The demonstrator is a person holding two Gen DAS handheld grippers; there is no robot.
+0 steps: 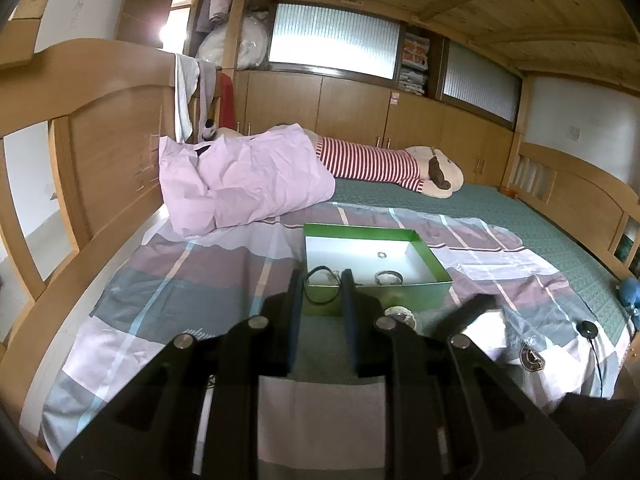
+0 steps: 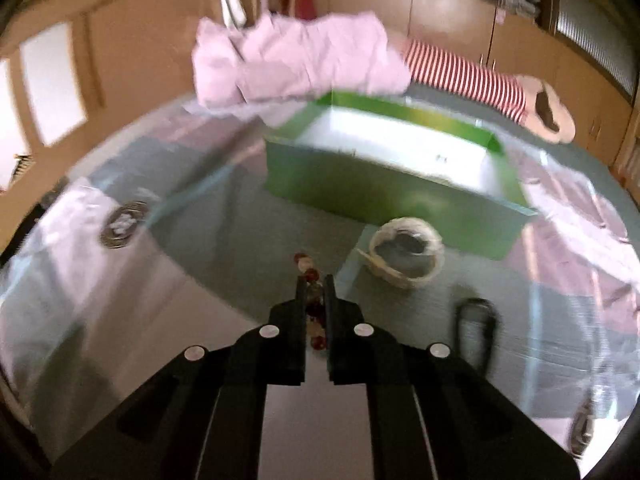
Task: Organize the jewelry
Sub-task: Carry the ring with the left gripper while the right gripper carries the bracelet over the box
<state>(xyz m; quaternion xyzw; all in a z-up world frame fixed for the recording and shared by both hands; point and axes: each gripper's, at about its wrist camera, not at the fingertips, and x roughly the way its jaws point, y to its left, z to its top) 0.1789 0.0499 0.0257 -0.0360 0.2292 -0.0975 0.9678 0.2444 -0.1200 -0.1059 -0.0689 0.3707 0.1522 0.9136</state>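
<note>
My left gripper [image 1: 320, 280] points forward and slightly down, its two fingers parted with a clear gap between the dark pads [image 1: 295, 292], which stand roughly parallel. My right gripper [image 2: 315, 286] tilts more steeply downward, and its view is smeared with blur. Its fingers [image 2: 301, 292] are drawn close together, leaving only a narrow slot, and they pinch a beaded bracelet [image 2: 312, 280] of red and pale beads that runs along the slot and sticks out past the tips. From my left wrist view, a dark blurred shape at lower right may be my right gripper.
</note>
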